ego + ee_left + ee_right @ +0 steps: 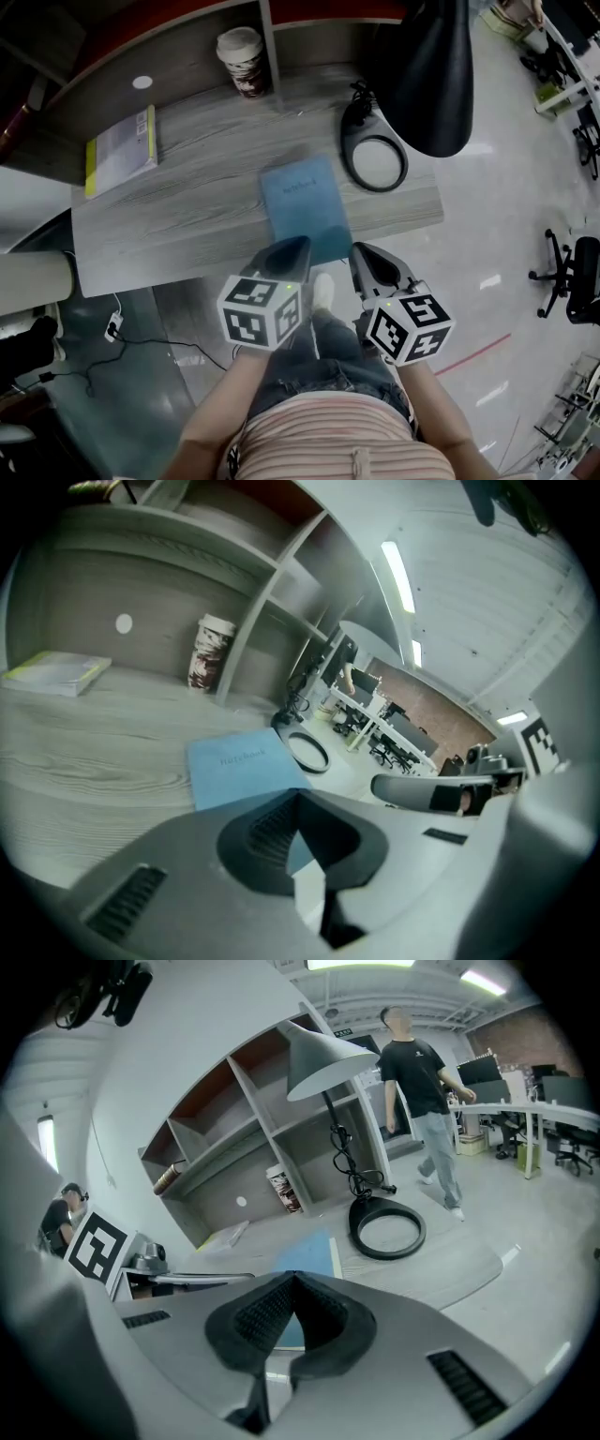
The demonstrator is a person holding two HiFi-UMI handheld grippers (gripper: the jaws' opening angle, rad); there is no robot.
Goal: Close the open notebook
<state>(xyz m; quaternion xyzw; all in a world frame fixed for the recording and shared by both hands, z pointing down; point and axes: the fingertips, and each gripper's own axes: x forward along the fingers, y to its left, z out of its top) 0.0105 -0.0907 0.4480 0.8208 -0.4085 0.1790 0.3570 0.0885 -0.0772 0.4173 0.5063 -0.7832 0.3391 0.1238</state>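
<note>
A blue notebook (pixel 302 204) lies shut and flat on the grey wooden desk (pixel 187 225), near its front edge. Its cover with small print faces up; it also shows in the left gripper view as the notebook (pixel 239 766) and in the right gripper view as the notebook (pixel 307 1262). My left gripper (pixel 292 251) hovers at the notebook's near left corner, jaws shut, holding nothing. My right gripper (pixel 367 257) hangs just off the desk's front edge, right of the notebook, jaws shut and empty. In their own views, the left gripper (pixel 298 799) and right gripper (pixel 295 1281) show pads pressed together.
A black lamp with a ring base (pixel 375 161) and a dark shade (pixel 431 75) stands right of the notebook. A paper cup (pixel 244 61) sits at the back; a yellow-edged book (pixel 122 150) lies left. A person (pixel 422 1082) walks behind; office chairs (pixel 572 277) stand right.
</note>
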